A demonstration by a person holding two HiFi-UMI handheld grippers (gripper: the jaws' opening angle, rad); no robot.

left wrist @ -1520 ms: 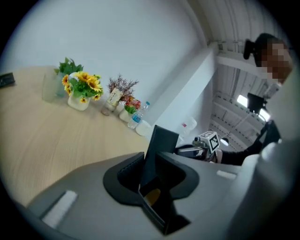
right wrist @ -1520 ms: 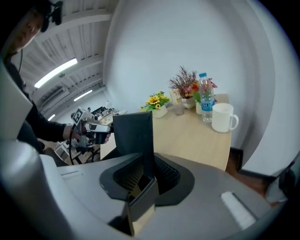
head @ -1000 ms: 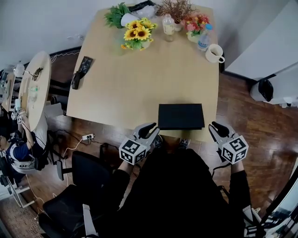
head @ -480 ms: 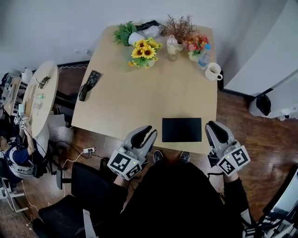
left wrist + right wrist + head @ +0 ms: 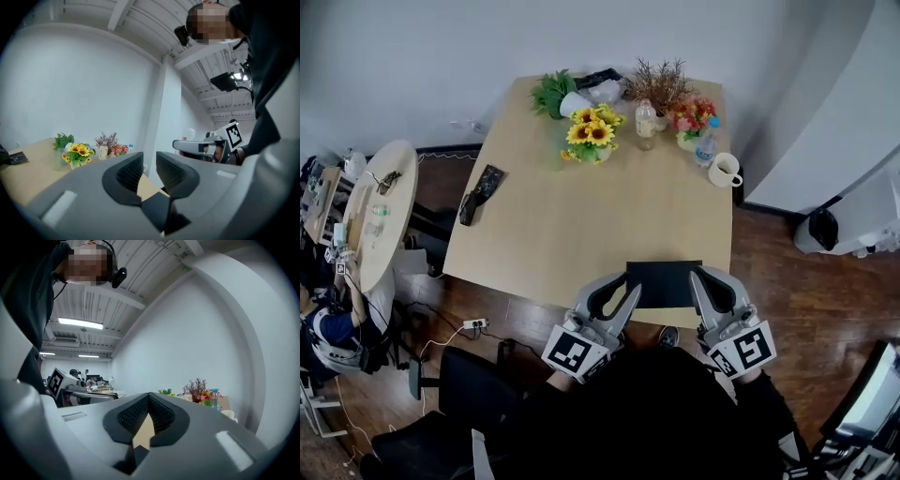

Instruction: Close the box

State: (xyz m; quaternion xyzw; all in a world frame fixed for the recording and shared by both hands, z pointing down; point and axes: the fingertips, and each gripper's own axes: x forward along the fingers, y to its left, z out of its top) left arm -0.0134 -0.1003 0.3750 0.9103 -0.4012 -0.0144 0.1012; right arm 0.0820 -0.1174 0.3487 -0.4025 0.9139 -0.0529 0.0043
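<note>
Black box, lying flat, near edge of wooden table

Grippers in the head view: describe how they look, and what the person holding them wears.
Both the left gripper and the right gripper have pale grey, rounded plastic bodies with dark inner faces. Each carries a white cube printed with black square markers. Their pads are black and ribbed. The person wears black sleeves.
</note>
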